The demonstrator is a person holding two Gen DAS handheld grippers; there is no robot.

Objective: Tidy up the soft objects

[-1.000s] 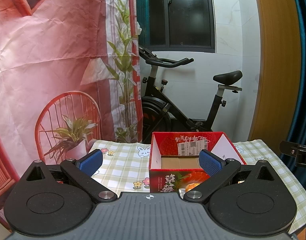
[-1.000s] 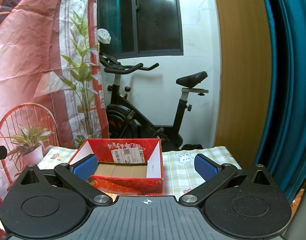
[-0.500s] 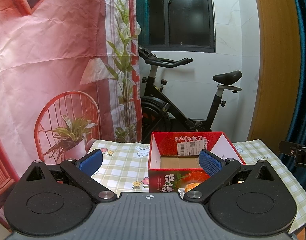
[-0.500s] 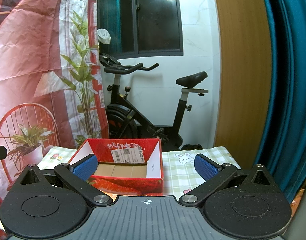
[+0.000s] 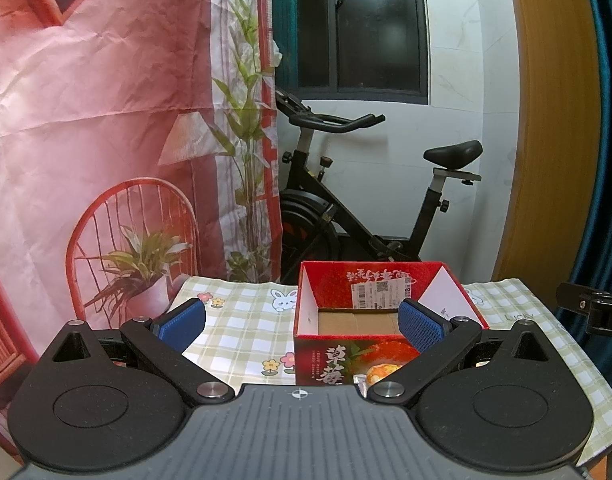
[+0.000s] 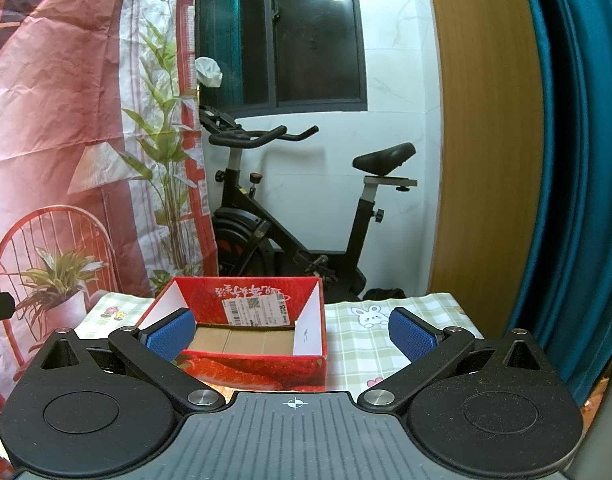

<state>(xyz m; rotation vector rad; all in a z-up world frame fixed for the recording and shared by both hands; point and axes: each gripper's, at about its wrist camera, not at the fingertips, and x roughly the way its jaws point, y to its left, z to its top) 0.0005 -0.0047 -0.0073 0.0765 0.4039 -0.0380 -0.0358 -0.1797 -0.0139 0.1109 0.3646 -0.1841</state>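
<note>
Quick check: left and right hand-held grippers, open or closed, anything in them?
Left hand-held gripper: open, holding nothing.
Right hand-held gripper: open, holding nothing.

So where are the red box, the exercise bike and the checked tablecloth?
red box (image 6: 261, 374), right wrist view, front wall.
exercise bike (image 5: 452, 152), left wrist view, saddle.
checked tablecloth (image 6: 358, 350), right wrist view, bare patch beside the box.
</note>
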